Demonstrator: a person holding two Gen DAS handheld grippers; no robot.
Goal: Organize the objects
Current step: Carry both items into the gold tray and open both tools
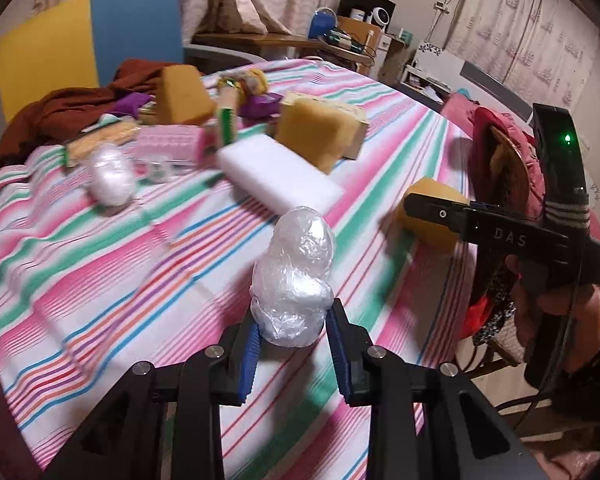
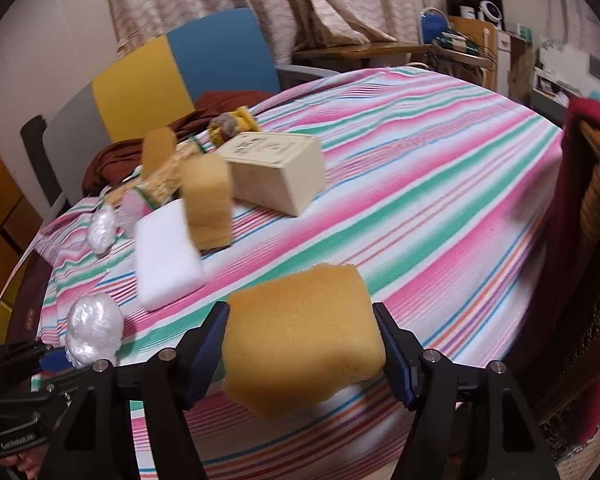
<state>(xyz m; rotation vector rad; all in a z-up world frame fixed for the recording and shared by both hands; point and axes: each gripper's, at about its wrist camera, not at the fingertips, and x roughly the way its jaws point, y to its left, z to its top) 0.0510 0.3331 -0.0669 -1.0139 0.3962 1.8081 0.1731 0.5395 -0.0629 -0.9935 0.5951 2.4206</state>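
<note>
Nearest: L gripper [image 1: 292, 334] is clamping its blue pads on the bottom of a crumpled clear-plastic-wrapped white bundle [image 1: 294, 276], which is sticking up and forward from the jaws above the striped pink-green-white tablecloth [image 1: 100, 280]. R gripper [image 2: 302, 354] is grasping a tan-yellow rectangular foam sponge [image 2: 300, 336]; both pads are touching its sides and it looks lifted off the cloth.

Step, as I read it: both hands are carrying a picked item, mid-transfer, w/ nothing set down yet.

Further out: a flat white foam block [image 1: 280, 174] is lying just beyond the bundle. Beside it, a second tan sponge block [image 1: 314, 132] is leaning against a cream rectangular box [image 2: 276, 172]. A second small plastic-wrapped white bundle [image 1: 110, 174] is sitting well to the left, near a blurred pile of pink and yellow bits at the far edge.

Next move prob. calls for bringing each item to its like: bundle to bundle, sponge to sponge, lowering till it's resting on cloth before letting go. Watch that the wrap is slippery and the sponge squashes, so release gently.
</note>
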